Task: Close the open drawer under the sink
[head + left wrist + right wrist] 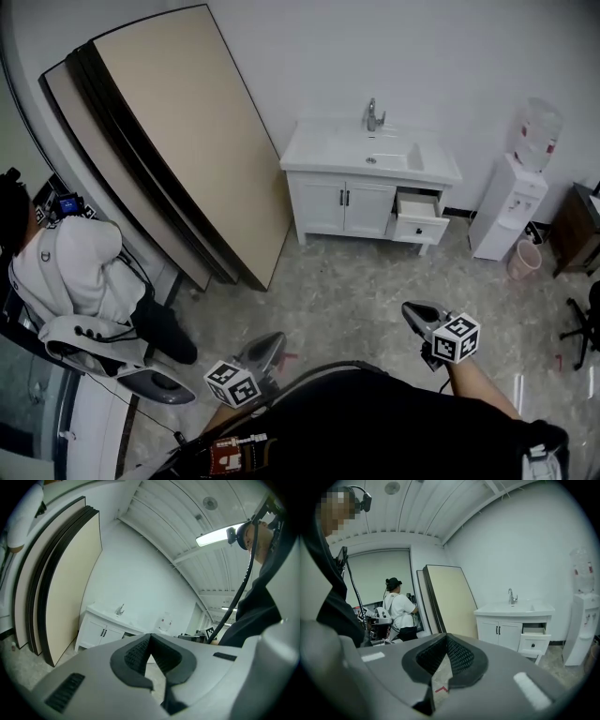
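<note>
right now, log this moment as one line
drawer: open, under sink | left gripper: shut, empty | right gripper: shut, empty | contact: none, both short of drawer

Big boards [187, 141] lean on the wall [309, 56]; a water dispenser [511, 211] stands beside a pink bin [523, 260]; a person [75, 272] stands left.

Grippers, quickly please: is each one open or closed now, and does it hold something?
Left gripper: closed, holding nothing.
Right gripper: closed, holding nothing.
</note>
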The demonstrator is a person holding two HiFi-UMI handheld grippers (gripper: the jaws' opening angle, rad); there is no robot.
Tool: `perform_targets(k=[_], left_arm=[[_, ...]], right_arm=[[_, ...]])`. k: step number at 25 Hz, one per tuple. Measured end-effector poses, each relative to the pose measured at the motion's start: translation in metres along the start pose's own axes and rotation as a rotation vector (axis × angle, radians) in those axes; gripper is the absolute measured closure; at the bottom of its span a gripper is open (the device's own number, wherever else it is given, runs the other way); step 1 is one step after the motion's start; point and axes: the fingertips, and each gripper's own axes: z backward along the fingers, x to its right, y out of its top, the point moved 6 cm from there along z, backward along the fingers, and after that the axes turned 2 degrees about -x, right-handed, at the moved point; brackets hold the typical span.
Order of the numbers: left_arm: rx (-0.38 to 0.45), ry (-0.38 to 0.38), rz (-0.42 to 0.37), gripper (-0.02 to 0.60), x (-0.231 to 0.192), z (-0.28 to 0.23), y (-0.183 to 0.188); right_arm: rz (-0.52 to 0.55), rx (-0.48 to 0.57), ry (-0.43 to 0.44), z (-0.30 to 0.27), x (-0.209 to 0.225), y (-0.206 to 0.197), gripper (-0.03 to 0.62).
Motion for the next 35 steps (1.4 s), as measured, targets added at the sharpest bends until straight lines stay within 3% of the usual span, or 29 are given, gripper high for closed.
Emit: perform_targets(k=[9, 15, 22, 27, 35], left_arm=[[0.040, 0.053, -0.015, 0.583, -0.003, -0.124, 0.033], [0.008, 0.053, 0.000, 0.583, -0.026, -0.176, 0.044], [-0.009, -0.014, 0.042, 0.583, -0.092, -0.231, 0.070], [-0.023, -0.095, 0.037, 0.583, -0.164, -0.263, 0.118], [-0.088, -0.198, -0.052, 0.583, -0.274, -0.304, 0.199]], right_arm=[[0.044, 0.032, 0.093, -0.035, 0.127, 0.055, 0.592], [-0.004, 0.013, 0.069, -0.054, 0.183, 0.057, 0.591], [-0.038, -0.001, -0.042, -0.087, 0.226, 0.071, 0.591], [-0.034, 0.026, -0.106, -0.147, 0.229, 0.111, 0.591], [-0.033, 0.071, -0.184, -0.254, 0.228, 0.173, 0.592]])
